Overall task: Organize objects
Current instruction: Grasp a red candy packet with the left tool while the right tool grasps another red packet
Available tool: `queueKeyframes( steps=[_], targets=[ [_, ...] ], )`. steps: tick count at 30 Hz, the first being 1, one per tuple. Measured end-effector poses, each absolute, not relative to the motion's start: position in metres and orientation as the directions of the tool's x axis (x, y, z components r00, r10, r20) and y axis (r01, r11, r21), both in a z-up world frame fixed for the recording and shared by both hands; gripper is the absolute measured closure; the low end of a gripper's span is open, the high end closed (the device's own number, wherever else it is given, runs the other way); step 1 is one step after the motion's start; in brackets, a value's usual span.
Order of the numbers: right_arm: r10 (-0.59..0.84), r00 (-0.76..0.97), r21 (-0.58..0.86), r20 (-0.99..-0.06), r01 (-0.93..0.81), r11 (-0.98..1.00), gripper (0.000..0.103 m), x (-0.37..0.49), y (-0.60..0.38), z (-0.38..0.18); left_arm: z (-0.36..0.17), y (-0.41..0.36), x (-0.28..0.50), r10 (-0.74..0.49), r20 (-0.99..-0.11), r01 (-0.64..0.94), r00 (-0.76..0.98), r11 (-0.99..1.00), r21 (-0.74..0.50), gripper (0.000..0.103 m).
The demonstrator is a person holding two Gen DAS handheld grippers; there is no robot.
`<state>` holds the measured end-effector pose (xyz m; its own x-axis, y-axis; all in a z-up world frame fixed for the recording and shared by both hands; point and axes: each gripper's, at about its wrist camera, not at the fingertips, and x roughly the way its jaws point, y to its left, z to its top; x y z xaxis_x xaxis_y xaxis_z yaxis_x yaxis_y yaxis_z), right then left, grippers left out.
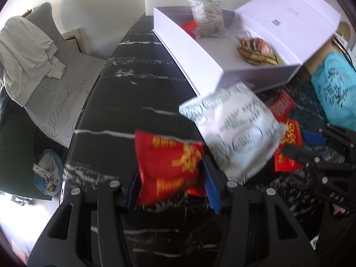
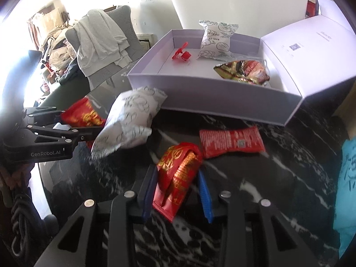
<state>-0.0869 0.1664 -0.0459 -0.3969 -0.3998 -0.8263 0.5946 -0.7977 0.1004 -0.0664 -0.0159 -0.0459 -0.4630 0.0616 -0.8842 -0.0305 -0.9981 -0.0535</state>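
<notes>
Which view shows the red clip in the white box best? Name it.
The right wrist view. There the red clip lies in full sight on the floor of the white box. In the left wrist view the clip is partly hidden behind the box wall and a white packet.

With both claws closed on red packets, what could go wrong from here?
1. The white bread packet leans against the left claw and its red packet; lifting could drag or topple it.
2. The right claw pinches its red-and-gold packet near one crumpled end, so it might slip or swing.
3. The white box already holds three items; two drops at once could collide.
</notes>
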Motion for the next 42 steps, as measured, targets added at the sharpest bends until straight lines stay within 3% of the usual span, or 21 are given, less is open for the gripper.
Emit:
queueKeyframes(
  steps=[10, 12, 15, 34, 35, 38, 42],
  targets=[
    [-0.396, -0.400, 0.103, -0.827, 0.584, -0.805, 0.064, -0.062, 0.184, -0.046, -0.044, 0.001, -0.041, 0.116, -0.879, -0.070, -0.462, -0.993, -0.094, 0.055],
    [-0.376, -0.404, 0.087, -0.834, 0.578, -0.812, 0.049, -0.061, 0.182, -0.047, -0.043, -0.003, -0.043, 0.115, -0.881, -0.050, -0.458, -0.993, -0.104, 0.054],
    [-0.369, -0.407, 0.077, -0.835, 0.578, -0.812, 0.037, -0.060, 0.179, -0.049, -0.043, -0.007, -0.047, 0.078, -0.901, -0.007, -0.427, -0.997, -0.083, 0.052],
    [-0.328, -0.446, 0.041, -0.833, 0.540, -0.840, 0.036, -0.057, 0.173, -0.058, -0.046, -0.025, -0.069, 0.056, -0.876, 0.003, -0.480, -0.998, -0.066, 0.041],
    [-0.330, -0.446, 0.042, -0.832, 0.542, -0.839, 0.038, -0.058, 0.173, -0.058, -0.046, -0.024, -0.070, 0.052, -0.874, -0.004, -0.482, -0.998, -0.057, 0.040],
    [-0.340, -0.460, 0.043, -0.820, 0.544, -0.838, 0.058, -0.058, 0.175, -0.056, -0.046, -0.021, -0.074, 0.051, -0.871, -0.019, -0.489, -0.999, -0.048, 0.038],
    [-0.351, -0.464, 0.054, -0.813, 0.542, -0.839, 0.059, -0.058, 0.177, -0.056, -0.045, -0.026, -0.079, 0.062, -0.866, 0.021, -0.497, -0.996, -0.083, 0.037]
  ],
)
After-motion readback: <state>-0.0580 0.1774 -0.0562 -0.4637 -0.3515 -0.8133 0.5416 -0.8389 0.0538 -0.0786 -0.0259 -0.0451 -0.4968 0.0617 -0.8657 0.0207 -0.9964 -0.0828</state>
